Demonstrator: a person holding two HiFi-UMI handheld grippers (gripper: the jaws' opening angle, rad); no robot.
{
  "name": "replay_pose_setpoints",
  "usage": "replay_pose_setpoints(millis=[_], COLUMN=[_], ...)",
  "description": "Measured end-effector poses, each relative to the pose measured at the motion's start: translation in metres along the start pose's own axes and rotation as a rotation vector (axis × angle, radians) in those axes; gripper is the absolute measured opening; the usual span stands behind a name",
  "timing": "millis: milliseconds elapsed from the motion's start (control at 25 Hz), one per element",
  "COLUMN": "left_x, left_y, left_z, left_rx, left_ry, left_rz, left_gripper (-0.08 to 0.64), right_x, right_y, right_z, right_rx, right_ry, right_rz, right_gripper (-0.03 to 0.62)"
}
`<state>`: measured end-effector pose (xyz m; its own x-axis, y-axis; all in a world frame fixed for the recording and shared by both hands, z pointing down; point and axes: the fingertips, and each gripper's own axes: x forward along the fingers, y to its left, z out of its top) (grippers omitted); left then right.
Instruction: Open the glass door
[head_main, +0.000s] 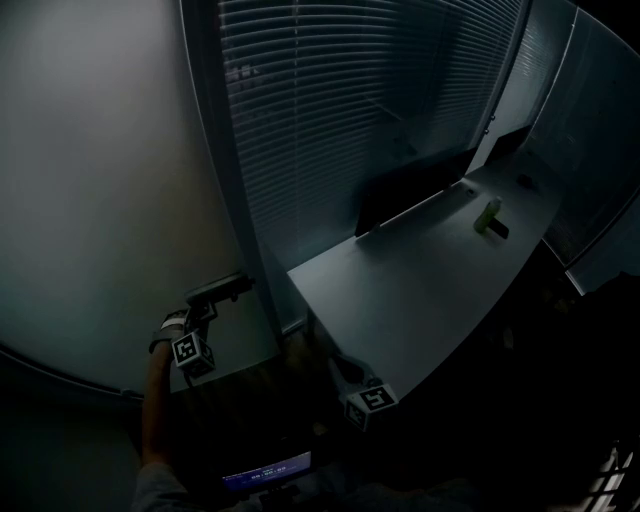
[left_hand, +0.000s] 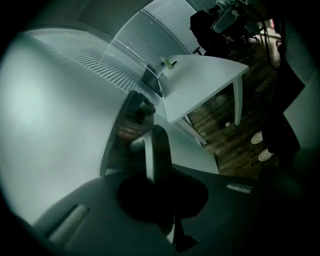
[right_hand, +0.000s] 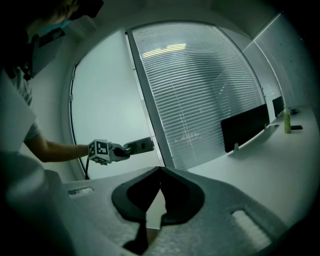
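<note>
We judge the task barely begun: the glass door (head_main: 100, 180), at nine o'clock, looks closed. Our left gripper (head_main: 208, 305), jaws clenched together, meets the handle (head_main: 222, 287) at eight o'clock; pressing and pulling remain. The right gripper (right_hand: 160, 172) hangs clenched, empty.

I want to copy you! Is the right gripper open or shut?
Shut. The right gripper, in its view, has jaws touching at the tips, nothing between them.
</note>
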<state>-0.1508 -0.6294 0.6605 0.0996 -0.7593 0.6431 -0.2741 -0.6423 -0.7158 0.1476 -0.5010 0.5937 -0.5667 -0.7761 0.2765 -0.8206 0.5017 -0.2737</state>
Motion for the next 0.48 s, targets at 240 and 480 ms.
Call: replay_pose_setpoints(millis=[240,480], left_x=[-0.011,-0.024], left_y=[-0.005,-0.014], left_z=[0.004,0.01], left_rx=[0.01,0.03], left_ry=[-0.011,-0.036], left_rz=[-0.004,0.0], left_gripper=[0.0,0.002], right_x=[-0.006,-0.014], right_y=[0.005,0.01], right_z=[0.003,0.003], right_rx=[-0.003,-0.005], right_ry=[-0.008,-0.025], right_rz=[-0.004,-0.014], right_gripper=[0.002,0.002])
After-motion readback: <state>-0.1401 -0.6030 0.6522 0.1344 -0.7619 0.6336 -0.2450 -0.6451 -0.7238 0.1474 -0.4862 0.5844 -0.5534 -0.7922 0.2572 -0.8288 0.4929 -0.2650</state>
